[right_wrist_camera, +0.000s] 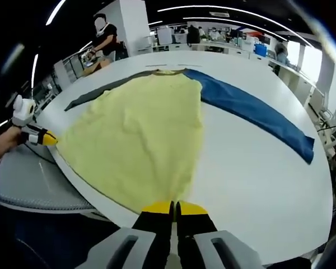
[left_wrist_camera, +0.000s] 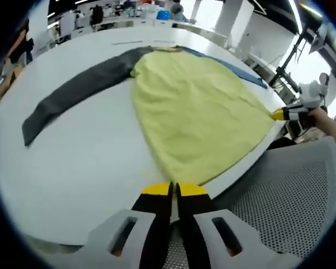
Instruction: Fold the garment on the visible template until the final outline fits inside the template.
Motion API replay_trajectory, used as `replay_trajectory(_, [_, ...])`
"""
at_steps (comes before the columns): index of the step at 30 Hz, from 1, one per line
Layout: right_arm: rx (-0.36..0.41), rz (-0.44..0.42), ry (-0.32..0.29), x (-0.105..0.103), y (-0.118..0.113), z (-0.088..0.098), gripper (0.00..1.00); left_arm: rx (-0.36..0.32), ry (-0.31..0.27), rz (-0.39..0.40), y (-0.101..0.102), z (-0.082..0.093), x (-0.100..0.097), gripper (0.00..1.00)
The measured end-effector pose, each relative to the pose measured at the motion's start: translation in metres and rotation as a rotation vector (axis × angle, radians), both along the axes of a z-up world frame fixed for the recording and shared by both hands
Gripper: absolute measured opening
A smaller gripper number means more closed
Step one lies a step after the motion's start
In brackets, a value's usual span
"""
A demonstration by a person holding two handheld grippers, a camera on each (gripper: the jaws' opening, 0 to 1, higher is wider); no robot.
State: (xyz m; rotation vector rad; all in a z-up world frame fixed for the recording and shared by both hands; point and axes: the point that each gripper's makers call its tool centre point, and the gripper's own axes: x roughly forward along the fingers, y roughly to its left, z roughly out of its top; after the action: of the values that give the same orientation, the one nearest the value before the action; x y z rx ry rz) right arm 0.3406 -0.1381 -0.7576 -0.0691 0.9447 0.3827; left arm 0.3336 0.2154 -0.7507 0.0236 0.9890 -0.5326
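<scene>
— Where are your tools right now?

— My left gripper (left_wrist_camera: 172,189) sits at the bottom centre of the left gripper view, its yellow-tipped jaws pressed together on the near hem of the garment (left_wrist_camera: 196,115), right at the edge of the table (left_wrist_camera: 89,168). My right gripper (right_wrist_camera: 173,207) does the same at the bottom centre of the right gripper view: jaws pinched on the hem, at the table's (right_wrist_camera: 252,179) near edge.

— Can you see each from the other side?

— Yes. In the left gripper view the right one (left_wrist_camera: 280,115) shows at the right edge, its yellow tip on the garment's corner. In the right gripper view the left one (right_wrist_camera: 47,138) comes in at the left edge, tip on the opposite corner, with my hand (right_wrist_camera: 3,144) behind it.

— And the garment itself?

— It lies flat on the white table, its yellow body (right_wrist_camera: 140,134) fanning out from the collar at upper centre toward me. One sleeve is grey (left_wrist_camera: 73,92), stretching to the left of the left gripper view; the other is blue (right_wrist_camera: 252,112), running toward the right of the right gripper view (both sleeves lie spread out, unfolded).

— Anything beyond it?

— A mesh chair (left_wrist_camera: 291,190) at lower right in the left gripper view, and a person (right_wrist_camera: 105,35) standing at upper left of the right gripper view, past the table.
</scene>
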Motion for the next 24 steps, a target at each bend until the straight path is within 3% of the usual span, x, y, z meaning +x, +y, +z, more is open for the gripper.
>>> replay_trajectory(7, [-0.003, 0.001, 0.013, -0.003, -0.001, -0.001, 0.00, 0.013, 0.018, -0.015, -0.001, -0.002, -0.005, 0.00])
replay_trajectory(12, [0.004, 0.011, 0.014, -0.002, -0.001, 0.001, 0.00, 0.033, -0.021, -0.071, -0.003, 0.000, -0.003, 0.01])
replay_trajectory(15, [0.004, 0.022, 0.002, -0.002, -0.002, 0.002, 0.08, 0.016, -0.034, -0.059, -0.002, 0.004, -0.001, 0.04])
replay_trajectory(17, [0.014, 0.029, 0.004, -0.002, -0.002, 0.002, 0.15, -0.002, -0.059, -0.047, -0.002, 0.008, 0.002, 0.09])
replay_trajectory(20, [0.022, 0.035, -0.018, 0.000, -0.002, 0.006, 0.26, -0.006, -0.118, -0.034, 0.000, 0.017, 0.010, 0.24])
replay_trajectory(24, [0.017, 0.069, -0.064, 0.007, -0.001, 0.013, 0.41, -0.070, -0.187, -0.026, -0.008, 0.029, 0.019, 0.39])
